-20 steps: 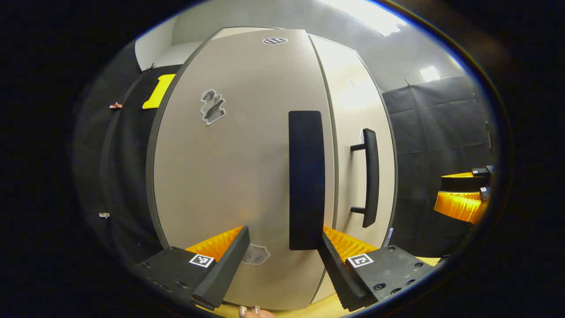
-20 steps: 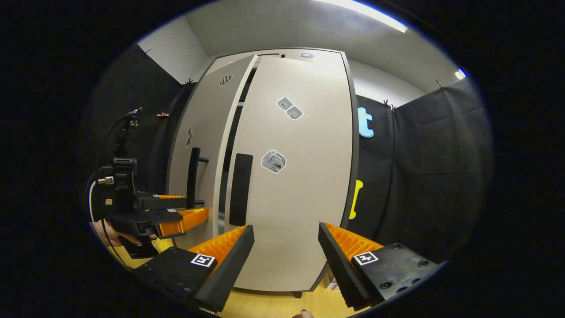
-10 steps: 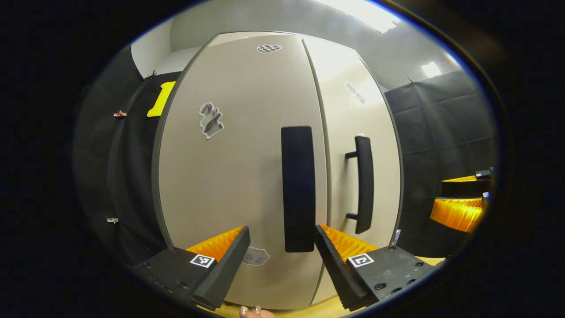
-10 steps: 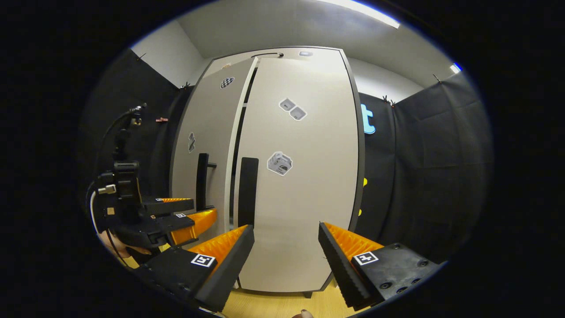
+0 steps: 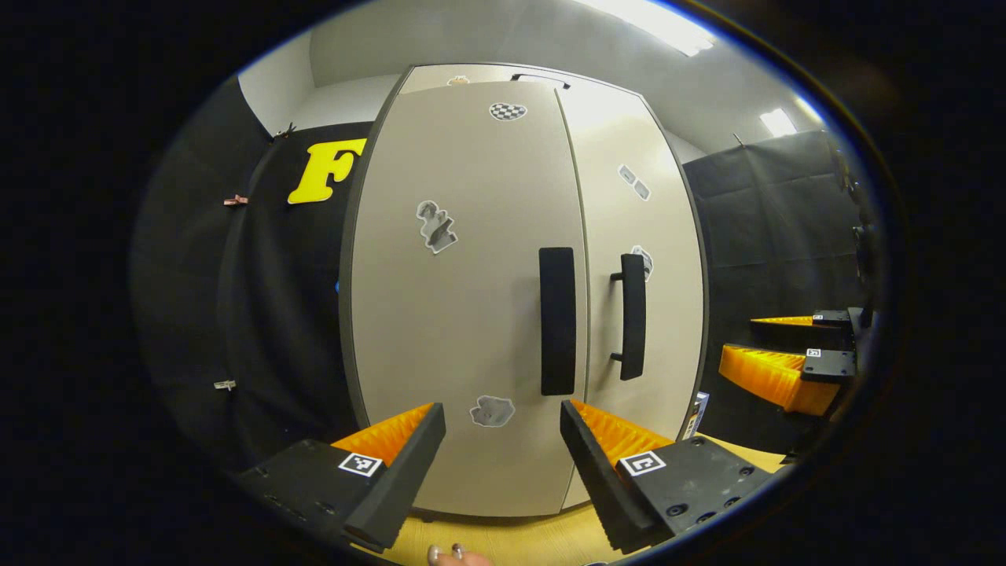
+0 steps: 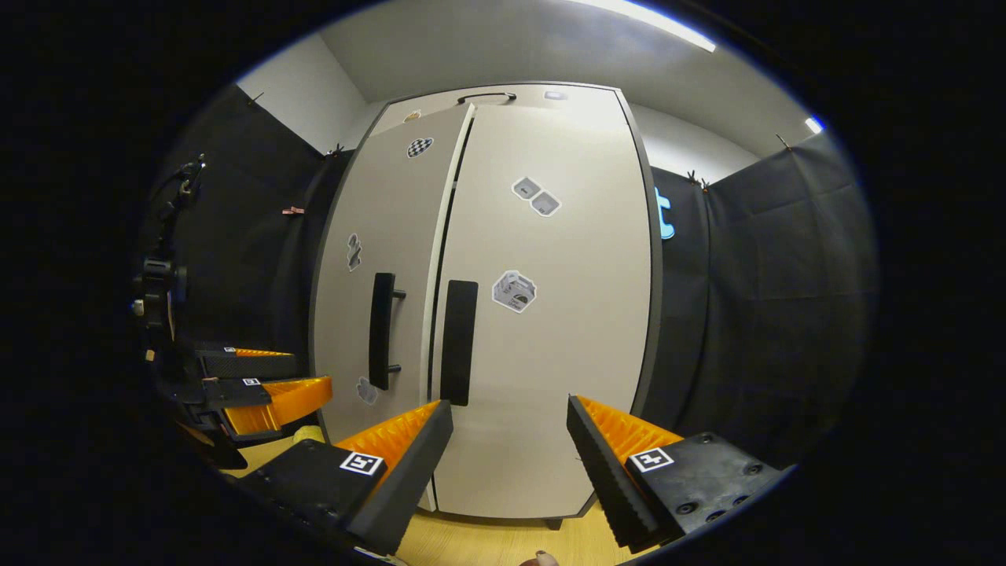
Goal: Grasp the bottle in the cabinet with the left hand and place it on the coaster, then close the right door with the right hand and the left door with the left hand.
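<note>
Faced the cabinet (image 5: 471, 314), left door (image 5: 464, 330) and right door (image 5: 644, 236) shut, bottle hidden behind. Left gripper (image 5: 503, 440) wide, empty. Right gripper (image 6: 509, 440) wide, empty. Stickers (image 5: 435, 226) at 11 o'clock; wooden floor (image 6: 487, 542) at 6.

Both views near, facing the cabinet (image 5: 471, 314) front, probably roughly level.
</note>
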